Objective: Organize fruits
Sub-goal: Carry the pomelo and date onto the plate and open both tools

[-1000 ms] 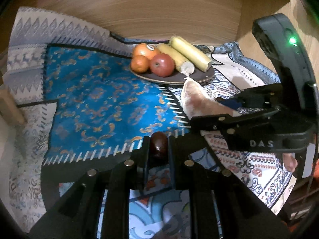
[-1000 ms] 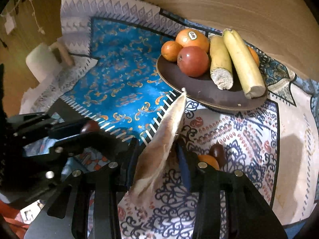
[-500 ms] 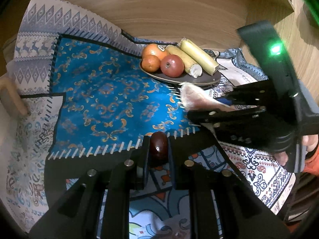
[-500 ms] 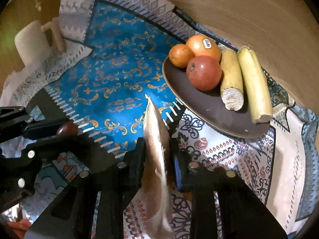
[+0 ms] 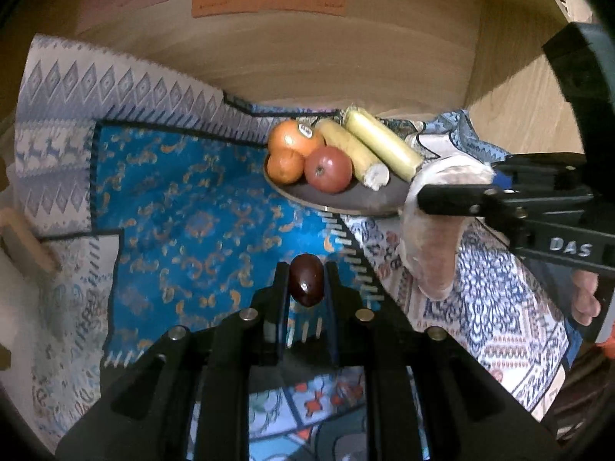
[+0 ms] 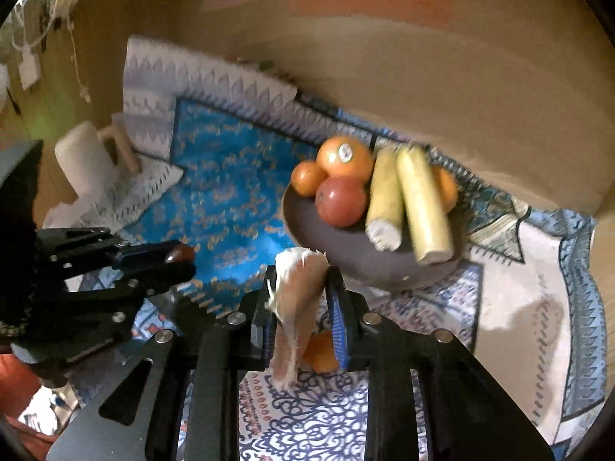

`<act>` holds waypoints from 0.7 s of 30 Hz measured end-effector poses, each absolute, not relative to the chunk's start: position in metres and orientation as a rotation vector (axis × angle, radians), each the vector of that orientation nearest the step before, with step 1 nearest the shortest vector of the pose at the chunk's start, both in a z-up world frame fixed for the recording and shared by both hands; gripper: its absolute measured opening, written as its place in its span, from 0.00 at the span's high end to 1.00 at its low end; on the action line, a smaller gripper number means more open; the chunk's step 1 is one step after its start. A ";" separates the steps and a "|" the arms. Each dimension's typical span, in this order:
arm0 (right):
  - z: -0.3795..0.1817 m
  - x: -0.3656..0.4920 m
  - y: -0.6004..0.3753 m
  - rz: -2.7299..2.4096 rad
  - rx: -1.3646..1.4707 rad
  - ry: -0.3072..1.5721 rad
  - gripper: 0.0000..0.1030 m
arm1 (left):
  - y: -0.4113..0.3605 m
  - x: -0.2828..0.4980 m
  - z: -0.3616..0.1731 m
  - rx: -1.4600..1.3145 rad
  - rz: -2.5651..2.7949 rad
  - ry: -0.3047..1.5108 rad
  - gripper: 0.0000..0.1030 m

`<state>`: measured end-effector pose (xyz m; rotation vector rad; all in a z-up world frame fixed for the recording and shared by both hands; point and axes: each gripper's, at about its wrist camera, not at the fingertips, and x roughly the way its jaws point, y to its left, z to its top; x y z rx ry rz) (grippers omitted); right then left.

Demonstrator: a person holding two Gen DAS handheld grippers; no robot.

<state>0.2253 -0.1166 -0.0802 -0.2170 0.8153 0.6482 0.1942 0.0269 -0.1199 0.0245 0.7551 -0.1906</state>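
Observation:
My left gripper (image 5: 306,282) is shut on a small dark red-brown fruit (image 5: 306,284), held above the blue cloth; it also shows in the right wrist view (image 6: 178,254). My right gripper (image 6: 301,288) is shut on a pale tan wedge-shaped piece in clear wrap (image 6: 296,307), held upright just short of the dark plate (image 6: 369,265). The same piece (image 5: 434,230) hangs from the right gripper in the left wrist view. The plate (image 5: 346,198) holds two oranges (image 5: 295,139), a red apple (image 5: 328,169) and two corn cobs (image 5: 380,148).
Patterned cloths cover the table (image 5: 192,211). A wooden wall (image 5: 307,57) with coloured notes stands behind the plate. A white roll on a wooden holder (image 6: 86,161) stands at the left. A small orange fruit (image 6: 321,351) lies on the cloth under my right gripper.
Both grippers have risen and moved toward the plate, each keeping its hold. The wedge-shaped piece now hangs closer to the plate's near rim.

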 end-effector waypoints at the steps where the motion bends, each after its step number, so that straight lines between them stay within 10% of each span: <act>1: -0.078 0.226 -0.119 0.647 -0.213 0.807 0.79 | 0.025 0.197 -0.118 0.027 -0.190 0.754 0.84; 21: -0.065 0.283 -0.131 0.616 -0.182 0.767 0.79 | 0.010 0.280 -0.118 0.032 -0.211 0.798 0.84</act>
